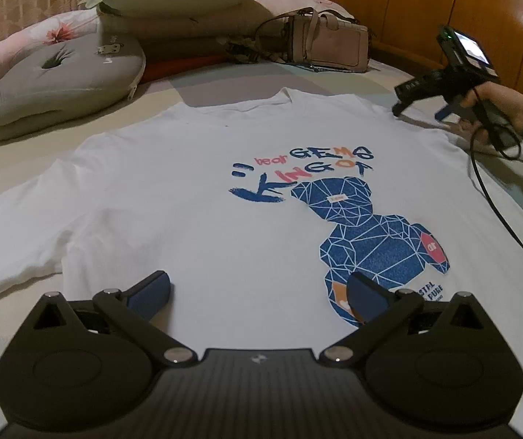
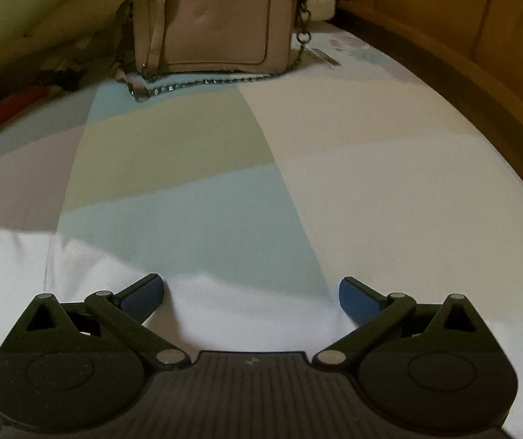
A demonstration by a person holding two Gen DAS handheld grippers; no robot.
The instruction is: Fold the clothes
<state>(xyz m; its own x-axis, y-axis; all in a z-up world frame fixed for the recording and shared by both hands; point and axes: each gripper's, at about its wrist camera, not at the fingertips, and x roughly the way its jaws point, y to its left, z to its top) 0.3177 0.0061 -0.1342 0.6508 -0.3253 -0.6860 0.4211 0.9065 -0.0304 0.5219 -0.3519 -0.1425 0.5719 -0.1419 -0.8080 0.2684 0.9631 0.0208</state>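
Your shirt [image 1: 195, 197] lies spread flat on the bed [image 2: 334, 146], print side up, collar at the far end, hem near you, both sleeves out to the sides. No fold shows in it anywhere, so as it lies the whole folding is still to do. A shirt laid out this smoothly fits either a garment spread ready to fold or one opened out again; the pictures don't settle which.

Your left gripper [image 1: 259, 292] hangs over the near hem, fingers wide apart with nothing between them. Your right gripper [image 2: 250, 298] sits at the far right shoulder, fingers also wide and empty, with white cloth just under and ahead of them; in the left view your hand [image 1: 495, 109] holds it low over that shoulder.

Hard to judge: whether either gripper's pads touch the cloth. The right sleeve runs behind your hand and the cable [image 1: 499, 219], so its end is hidden. The near hem is covered by the left gripper's body. The left sleeve's tip is cut off at the frame edge. A bag [image 2: 214, 25] and pillows [image 1: 60, 77] sit far off, clear of the shirt.
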